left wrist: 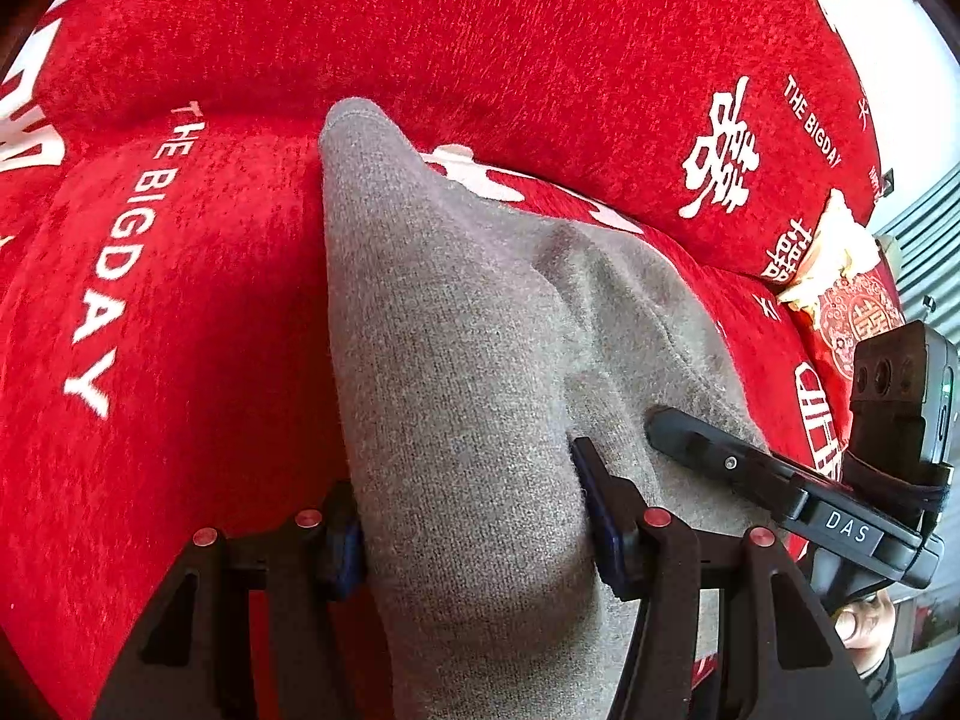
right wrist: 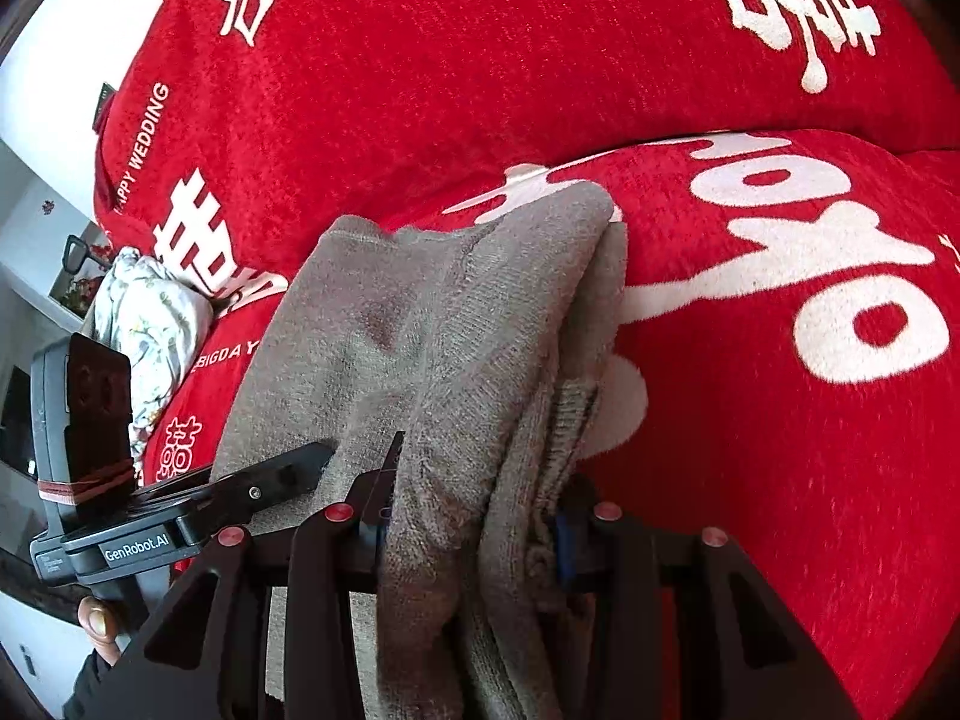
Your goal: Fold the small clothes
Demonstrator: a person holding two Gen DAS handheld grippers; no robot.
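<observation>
Grey knit garment (right wrist: 432,324) already doubled over on red sofa cover (left wrist: 180,360); left gripper (left wrist: 468,516) and right gripper (right wrist: 474,516) jaws both clamp its near edge. Probably mid-fold; final fold, laying flat remain.

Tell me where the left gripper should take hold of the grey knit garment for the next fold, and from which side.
Probably the far free end of the grey knit garment, the narrow ribbed tip lying loose on the red blanket. Come from the open left edge, where nothing crowds it. The near end is already bunched between the left gripper fingers, and the right gripper clamps the thick layered folds on the other side.
</observation>
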